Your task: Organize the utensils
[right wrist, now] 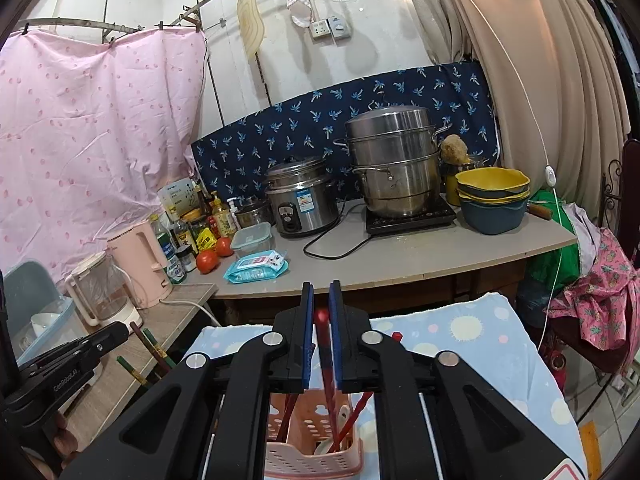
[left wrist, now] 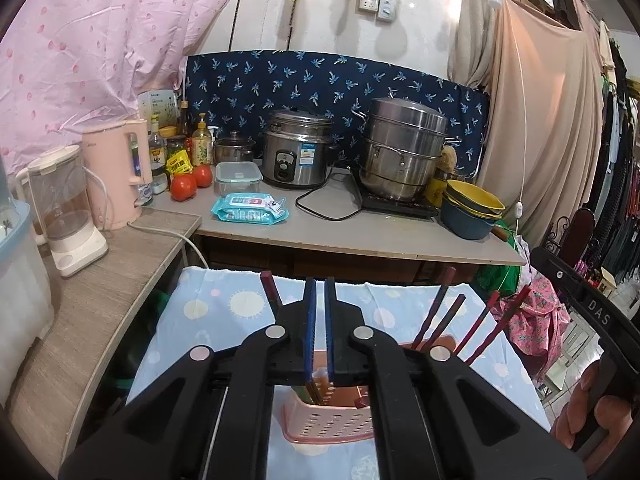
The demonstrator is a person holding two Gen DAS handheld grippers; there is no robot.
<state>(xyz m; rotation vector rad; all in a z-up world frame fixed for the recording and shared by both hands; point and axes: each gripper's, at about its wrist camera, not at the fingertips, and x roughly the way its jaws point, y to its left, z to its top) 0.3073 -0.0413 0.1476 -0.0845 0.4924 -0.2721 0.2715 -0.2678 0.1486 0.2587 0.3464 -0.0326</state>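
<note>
Left wrist view: left gripper [left wrist: 319, 292] fingers nearly pressed together, nothing visibly pinched, above the pink basket [left wrist: 328, 426] on the table [left wrist: 192, 320] (chopsticks [left wrist: 440, 316] standing in it).
Right wrist view: right gripper [right wrist: 321, 300] fingers flank a red chopstick [right wrist: 326, 360] reaching into the basket [right wrist: 312, 456]; contact unclear.

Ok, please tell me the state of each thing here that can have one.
left gripper: shut, empty.
right gripper: shut on red chopstick.
pink holder: upright, chopsticks standing inside.
rice cooker: lid closed.
steamer pot: lid on.
food container: lid on.
bowls: stacked.
</note>
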